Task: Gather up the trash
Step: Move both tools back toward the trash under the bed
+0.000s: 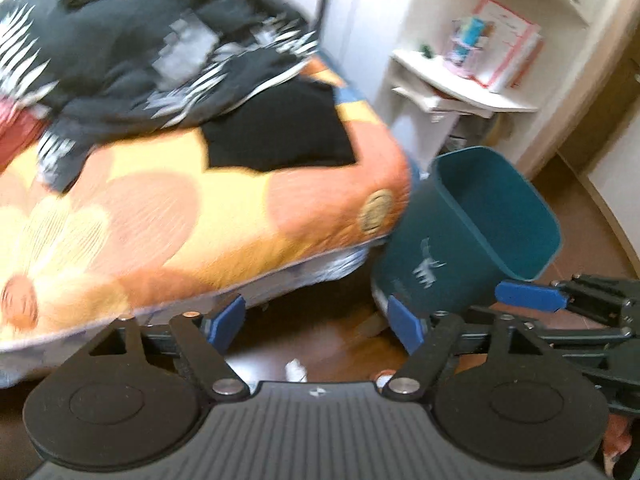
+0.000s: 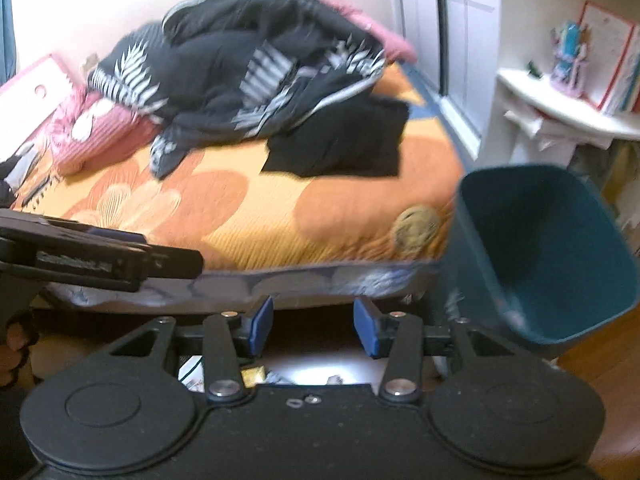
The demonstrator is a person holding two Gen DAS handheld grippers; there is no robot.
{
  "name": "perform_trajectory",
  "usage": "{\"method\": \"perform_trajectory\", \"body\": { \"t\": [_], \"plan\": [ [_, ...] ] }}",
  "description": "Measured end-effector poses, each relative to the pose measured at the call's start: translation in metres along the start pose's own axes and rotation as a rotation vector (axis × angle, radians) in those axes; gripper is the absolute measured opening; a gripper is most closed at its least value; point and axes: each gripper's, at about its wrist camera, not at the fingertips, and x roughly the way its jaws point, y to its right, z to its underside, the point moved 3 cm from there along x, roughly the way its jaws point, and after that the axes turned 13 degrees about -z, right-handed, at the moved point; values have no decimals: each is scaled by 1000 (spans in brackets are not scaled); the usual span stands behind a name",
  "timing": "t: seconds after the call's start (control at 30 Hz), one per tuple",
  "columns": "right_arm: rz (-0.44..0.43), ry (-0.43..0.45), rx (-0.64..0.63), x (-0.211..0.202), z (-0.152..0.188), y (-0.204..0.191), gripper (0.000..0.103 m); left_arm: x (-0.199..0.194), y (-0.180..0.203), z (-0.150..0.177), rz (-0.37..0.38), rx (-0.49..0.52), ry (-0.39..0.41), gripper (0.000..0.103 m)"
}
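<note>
Hovering by the teal bin (image 2: 560, 256) at the bed's (image 2: 320, 216) corner.
Left gripper (image 1: 320, 322) and right gripper (image 2: 314, 326) both spread, nothing between.

Ahead of our left hand-held gripper (image 1: 318, 322) lies a ribbed cloth bedspread (image 1: 192, 216). To its right we see a smooth matt plastic bin (image 1: 472, 224) on glossy wooden floor (image 1: 580, 184).

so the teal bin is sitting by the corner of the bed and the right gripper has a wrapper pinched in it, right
Not quite. The teal bin does sit by the corner of the bed, but the right gripper holds nothing: the right wrist view shows its blue pads apart with an empty gap between them.
</note>
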Motion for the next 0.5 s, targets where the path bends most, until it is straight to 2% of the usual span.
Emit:
{"method": "perform_trajectory", "body": {
  "t": [0.23,0.33,0.5],
  "plan": [
    [-12,-104,115,75,29,-1,46,46,-52,35,-61,-118,-74,86],
    [19,-155,138,110,39,6,46,79,-67,51,-84,-154,-127,86],
    [47,-276,211,175,58,31,46,153,-82,83,-120,-219,-265,86]
  ]
}}
